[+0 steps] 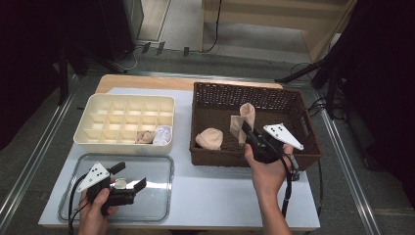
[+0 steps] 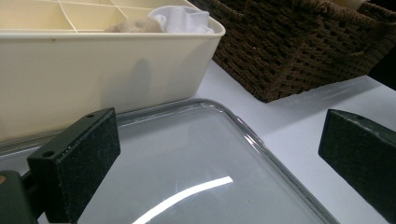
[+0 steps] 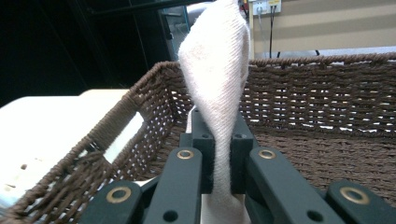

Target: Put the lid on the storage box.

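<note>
Right gripper [image 3: 222,175] clamps beige knit sock [image 3: 217,88], upright above woven wicker basket [image 1: 210,93]. High view adds rolled sock [image 1: 209,138] inside basket. Left gripper [image 1: 128,177] gapes, nothing between, left of basket, over clear plastic lid [image 2: 196,154].

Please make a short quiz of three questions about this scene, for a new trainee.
1. True or false: the right gripper is shut on the beige sock.
2. Over which thing does the left gripper hover? A) wicker basket B) clear tray C) divided organizer
3. How many rolled items lie in the divided organizer?

Key: 1 true. 2 B, the clear tray; its jaws stand open. 3 two, a beige roll and a white roll.
</note>
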The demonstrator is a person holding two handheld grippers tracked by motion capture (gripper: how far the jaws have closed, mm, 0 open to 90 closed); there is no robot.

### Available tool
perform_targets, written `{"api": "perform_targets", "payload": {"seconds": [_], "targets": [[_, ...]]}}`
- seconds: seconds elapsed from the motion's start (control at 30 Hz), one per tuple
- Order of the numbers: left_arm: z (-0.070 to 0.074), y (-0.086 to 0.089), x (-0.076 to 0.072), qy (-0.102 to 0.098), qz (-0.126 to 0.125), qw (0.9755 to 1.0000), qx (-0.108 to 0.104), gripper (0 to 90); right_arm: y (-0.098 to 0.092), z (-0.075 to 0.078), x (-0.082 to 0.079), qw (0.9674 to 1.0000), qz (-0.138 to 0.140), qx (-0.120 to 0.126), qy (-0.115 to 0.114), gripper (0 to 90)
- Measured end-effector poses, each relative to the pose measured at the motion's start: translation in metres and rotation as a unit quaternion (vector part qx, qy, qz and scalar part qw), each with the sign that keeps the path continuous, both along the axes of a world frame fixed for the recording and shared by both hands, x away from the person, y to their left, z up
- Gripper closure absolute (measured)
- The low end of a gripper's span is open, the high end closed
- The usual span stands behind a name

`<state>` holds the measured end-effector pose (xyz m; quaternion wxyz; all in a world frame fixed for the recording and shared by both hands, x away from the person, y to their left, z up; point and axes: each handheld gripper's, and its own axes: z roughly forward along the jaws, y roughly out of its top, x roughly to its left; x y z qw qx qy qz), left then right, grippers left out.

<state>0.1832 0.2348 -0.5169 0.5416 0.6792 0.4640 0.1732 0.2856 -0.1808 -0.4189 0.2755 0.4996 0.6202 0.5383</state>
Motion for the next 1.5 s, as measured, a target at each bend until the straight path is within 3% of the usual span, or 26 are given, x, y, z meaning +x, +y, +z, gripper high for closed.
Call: {"api": "perform_targets", "payload": {"seconds": [0.43, 0.9, 1.17, 1.5], "targets": [[-0.001, -0.002, -0.001, 0.002, 0.000, 1.0000, 0.003, 0.0, -0.002, 0.016, -0.026, 0.9999, -0.002, 0.008, -0.007, 86.5], [-0.001, -0.006, -0.001, 0.003, -0.004, 1.0000, 0.002, 0.0, -0.008, 0.024, -0.066, 0.9995, 0.002, 0.023, -0.019, 86.5], [-0.002, -0.009, -0.001, 0.003, -0.008, 1.0000, 0.005, 0.0, -0.003, 0.017, -0.089, 0.9996, 0.009, 0.019, -0.017, 86.5], [-0.002, -0.010, -0.002, 0.002, -0.009, 0.9999, 0.005, 0.0, 0.007, -0.006, -0.110, 0.9994, 0.021, 0.027, -0.004, 86.5]]}}
